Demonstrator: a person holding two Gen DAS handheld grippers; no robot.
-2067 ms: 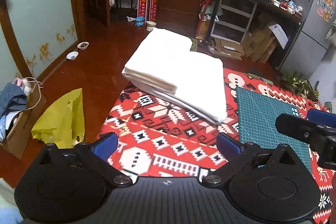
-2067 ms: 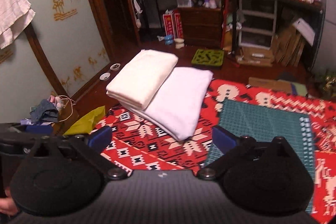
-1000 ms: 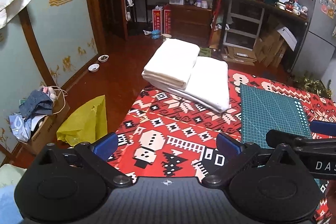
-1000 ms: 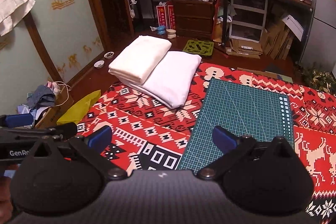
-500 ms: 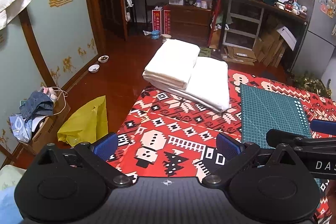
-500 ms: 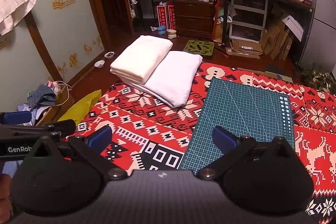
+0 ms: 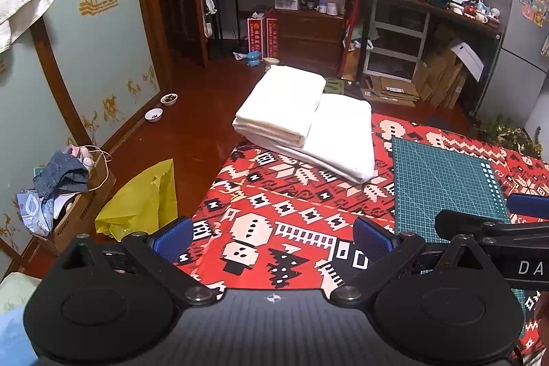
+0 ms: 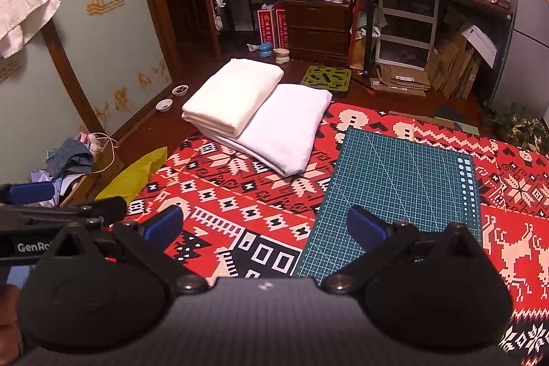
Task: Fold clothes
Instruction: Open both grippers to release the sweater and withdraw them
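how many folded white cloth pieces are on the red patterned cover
2. A smaller cream folded cloth lies on top of a larger white folded cloth, at the far left corner of the red patterned cover. Any thinner piece between the layers would be hidden.

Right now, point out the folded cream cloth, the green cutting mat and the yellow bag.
folded cream cloth [image 7: 281, 102], left wrist view, top face.
green cutting mat [image 8: 401, 180], right wrist view, centre.
yellow bag [image 7: 144, 201], left wrist view, side.

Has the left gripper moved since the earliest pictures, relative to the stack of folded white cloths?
Yes. The left gripper has pulled back from the folded white cloths, which now look smaller and farther up the red patterned tablecloth.
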